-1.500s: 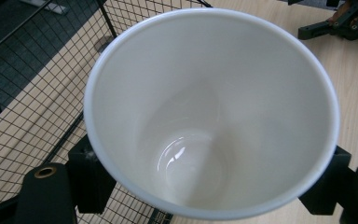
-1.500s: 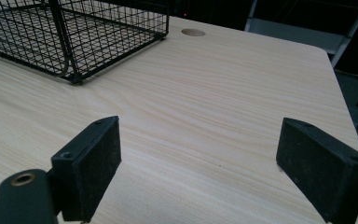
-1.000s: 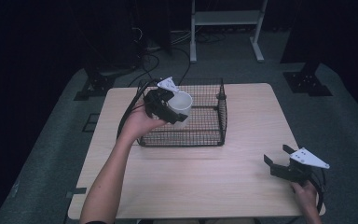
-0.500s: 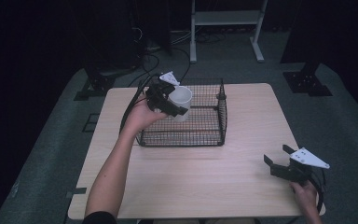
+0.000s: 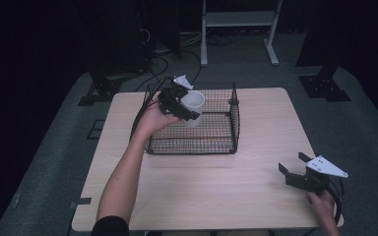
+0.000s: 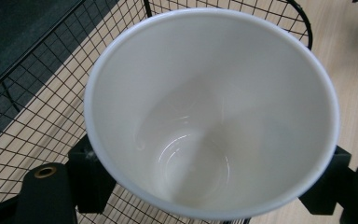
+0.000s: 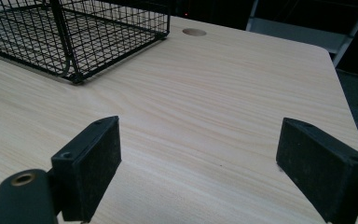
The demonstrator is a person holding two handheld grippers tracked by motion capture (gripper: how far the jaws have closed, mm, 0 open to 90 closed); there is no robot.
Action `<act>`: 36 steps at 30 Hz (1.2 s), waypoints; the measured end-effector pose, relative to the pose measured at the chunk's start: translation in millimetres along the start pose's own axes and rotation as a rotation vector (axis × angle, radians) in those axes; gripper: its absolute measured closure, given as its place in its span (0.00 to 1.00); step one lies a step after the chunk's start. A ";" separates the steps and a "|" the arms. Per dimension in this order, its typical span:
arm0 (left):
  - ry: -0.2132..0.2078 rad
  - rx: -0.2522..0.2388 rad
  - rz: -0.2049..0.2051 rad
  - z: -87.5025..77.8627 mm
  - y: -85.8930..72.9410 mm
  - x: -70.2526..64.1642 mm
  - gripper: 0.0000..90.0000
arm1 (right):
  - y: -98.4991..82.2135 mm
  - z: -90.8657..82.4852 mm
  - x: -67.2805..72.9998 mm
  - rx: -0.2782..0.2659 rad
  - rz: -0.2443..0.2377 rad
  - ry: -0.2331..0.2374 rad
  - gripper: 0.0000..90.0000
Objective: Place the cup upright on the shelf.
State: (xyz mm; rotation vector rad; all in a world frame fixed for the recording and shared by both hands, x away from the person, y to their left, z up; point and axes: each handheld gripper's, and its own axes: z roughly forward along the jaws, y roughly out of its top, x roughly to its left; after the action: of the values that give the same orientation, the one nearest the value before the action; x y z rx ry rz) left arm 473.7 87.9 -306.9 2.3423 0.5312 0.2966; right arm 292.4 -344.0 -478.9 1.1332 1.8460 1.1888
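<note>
In the high view the left gripper (image 5: 186, 109) clamps the white cup (image 5: 193, 106) above the wire basket (image 5: 215, 143), over its left rear part. The left gripper view looks into the cup (image 6: 209, 112), jaws pressed on its sides, basket mesh (image 6: 32, 102) beneath. In the right gripper view the right gripper (image 7: 200, 170) stands wide open and empty above the table (image 7: 223, 102), well right of the basket (image 7: 74, 32).

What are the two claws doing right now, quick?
Left claw: closed on the white cup, above the wire basket.
Right claw: open, holding nothing.
</note>
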 end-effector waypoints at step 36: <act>-0.006 0.036 -0.049 48.5 -11.0 18.0 0.23 | 0.0 -0.1 0.0 -0.002 -0.002 0.007 0.14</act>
State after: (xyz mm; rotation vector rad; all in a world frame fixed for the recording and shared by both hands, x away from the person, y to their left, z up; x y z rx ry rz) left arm 503.6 74.6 -348.4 2.3600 0.5943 0.2591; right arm 292.3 -344.0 -478.9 1.1273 1.8500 1.1947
